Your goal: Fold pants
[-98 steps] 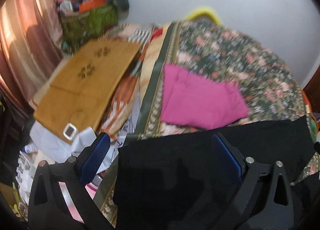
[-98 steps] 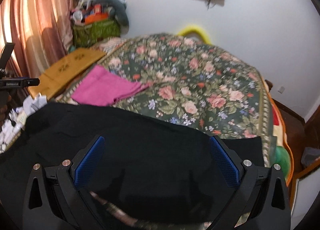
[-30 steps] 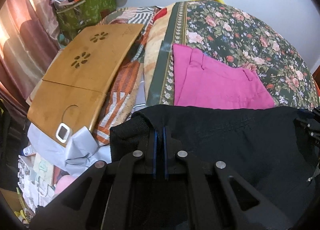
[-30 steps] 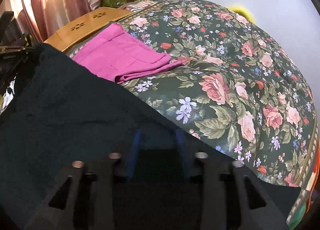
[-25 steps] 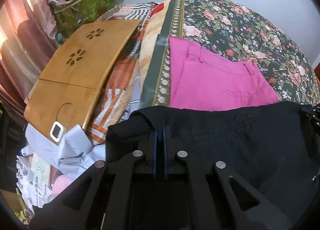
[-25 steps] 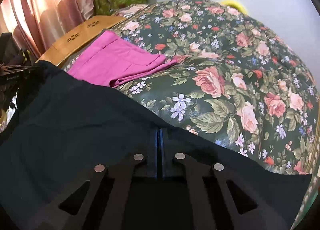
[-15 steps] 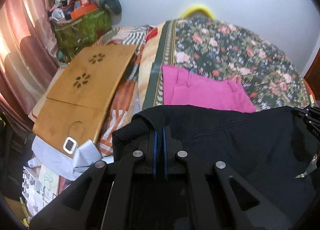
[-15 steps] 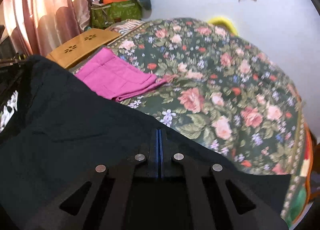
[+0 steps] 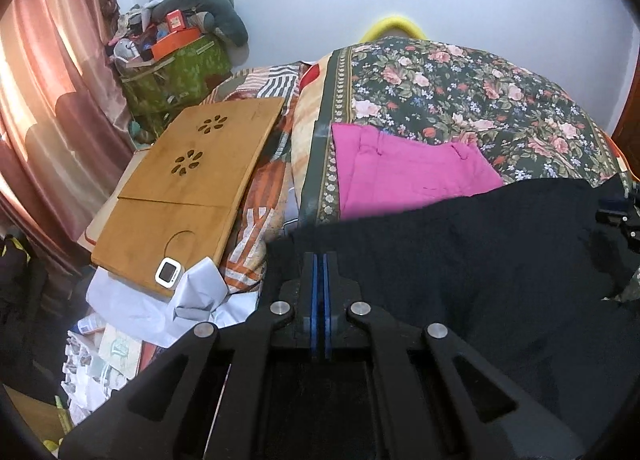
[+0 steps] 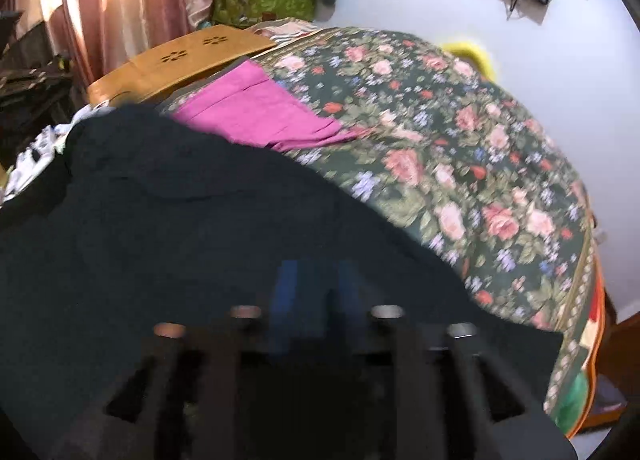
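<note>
White walls (image 9: 304, 0) back a bedroom, with pink curtains (image 9: 36, 108) far to the left of the left hand-held gripper (image 9: 319, 288). Ahead of both hand-held grippers lies the bed (image 10: 460, 148), covered by a dark floral bedspread (image 9: 480, 100).

Task item: the black pants (image 9: 460, 260). They hang as a wide dark sheet directly in front of and beneath both hand-held grippers and cover the near edge of the bed. In the right wrist view the black pants (image 10: 180, 228) fill the lower left half of the frame.

Left hand-held gripper: blue pads pressed together, clamped on the upper left edge of the pants. Right hand-held gripper (image 10: 308, 292): the view is motion-blurred; two blue pads show with a gap between them, and whether fabric is held cannot be told.

Beyond the pants, ahead of the left hand-held gripper, a folded pink garment (image 9: 404, 176) lies flat on the bedspread. To the left of it rests a wooden lap desk (image 9: 188, 188) with flower-shaped cutouts. Farther ahead and left, a green bag (image 9: 176, 76) stands against the wall, piled with clutter. A small white-framed device (image 9: 168, 271) sits on the near corner of the lap desk, just beside crumpled white paper (image 9: 192, 296).
</note>
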